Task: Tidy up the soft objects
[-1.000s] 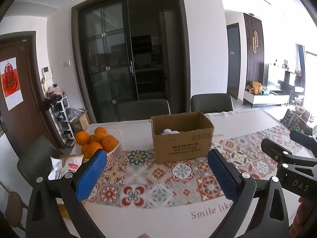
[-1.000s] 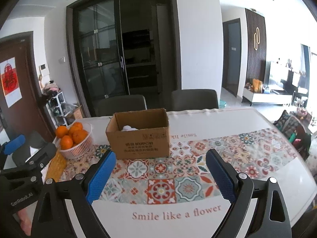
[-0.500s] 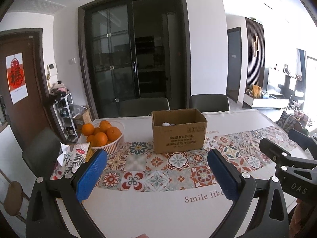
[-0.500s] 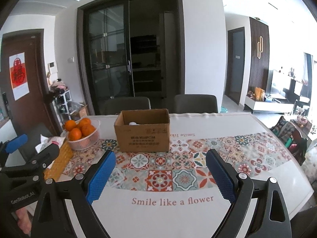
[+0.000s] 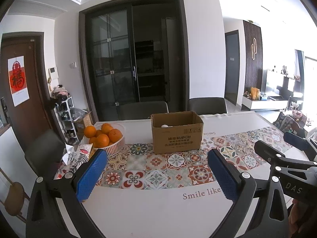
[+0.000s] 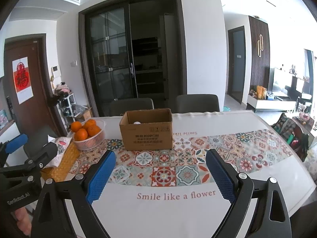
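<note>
An open cardboard box (image 5: 177,132) stands on the patterned runner in the middle of the table; it also shows in the right wrist view (image 6: 146,131). A white soft thing (image 5: 164,126) peeks over its rim, also seen in the right wrist view (image 6: 136,122). My left gripper (image 5: 157,175) is open and empty, held above the near table edge, well short of the box. My right gripper (image 6: 160,173) is open and empty too, to the right of the left one.
A white basket of oranges (image 5: 103,136) stands left of the box, with a tissue pack (image 5: 76,154) beside it. Two dark chairs (image 5: 207,105) stand at the table's far side. The tablecloth (image 6: 174,195) carries printed words near the front edge.
Both grippers have pulled back and up from the table; the box and the basket now look smaller and farther. Both stay open.
</note>
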### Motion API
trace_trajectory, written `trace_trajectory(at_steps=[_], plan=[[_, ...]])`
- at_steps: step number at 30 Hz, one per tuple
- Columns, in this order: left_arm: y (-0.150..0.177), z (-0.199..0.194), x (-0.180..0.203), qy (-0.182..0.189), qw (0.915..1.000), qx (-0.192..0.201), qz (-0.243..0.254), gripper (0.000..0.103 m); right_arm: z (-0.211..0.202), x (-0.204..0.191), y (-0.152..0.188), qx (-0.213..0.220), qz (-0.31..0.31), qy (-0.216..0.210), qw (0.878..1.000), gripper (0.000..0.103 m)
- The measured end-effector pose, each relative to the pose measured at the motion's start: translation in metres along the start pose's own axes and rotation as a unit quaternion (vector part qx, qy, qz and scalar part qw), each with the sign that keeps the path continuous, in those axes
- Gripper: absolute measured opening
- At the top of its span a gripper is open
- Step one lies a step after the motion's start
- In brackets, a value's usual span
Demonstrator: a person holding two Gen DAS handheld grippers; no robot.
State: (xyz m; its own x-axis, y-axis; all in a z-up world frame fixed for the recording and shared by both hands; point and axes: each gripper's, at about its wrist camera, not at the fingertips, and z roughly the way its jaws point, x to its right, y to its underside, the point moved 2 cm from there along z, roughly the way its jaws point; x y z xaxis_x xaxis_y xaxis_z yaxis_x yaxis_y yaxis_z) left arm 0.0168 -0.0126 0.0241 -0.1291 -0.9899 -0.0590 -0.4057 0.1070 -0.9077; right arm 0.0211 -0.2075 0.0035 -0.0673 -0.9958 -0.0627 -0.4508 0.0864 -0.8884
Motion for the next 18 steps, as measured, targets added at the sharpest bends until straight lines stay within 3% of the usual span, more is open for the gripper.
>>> trace_trajectory(at_steps=[18], plan=[[0.0043, -0.0101, 0.0048, -0.009, 0.9999, 0.009, 0.002, 0.103, -0.0094, 0.0008, 0.006, 0.0, -0.002, 0.0, 1.0, 0.093]])
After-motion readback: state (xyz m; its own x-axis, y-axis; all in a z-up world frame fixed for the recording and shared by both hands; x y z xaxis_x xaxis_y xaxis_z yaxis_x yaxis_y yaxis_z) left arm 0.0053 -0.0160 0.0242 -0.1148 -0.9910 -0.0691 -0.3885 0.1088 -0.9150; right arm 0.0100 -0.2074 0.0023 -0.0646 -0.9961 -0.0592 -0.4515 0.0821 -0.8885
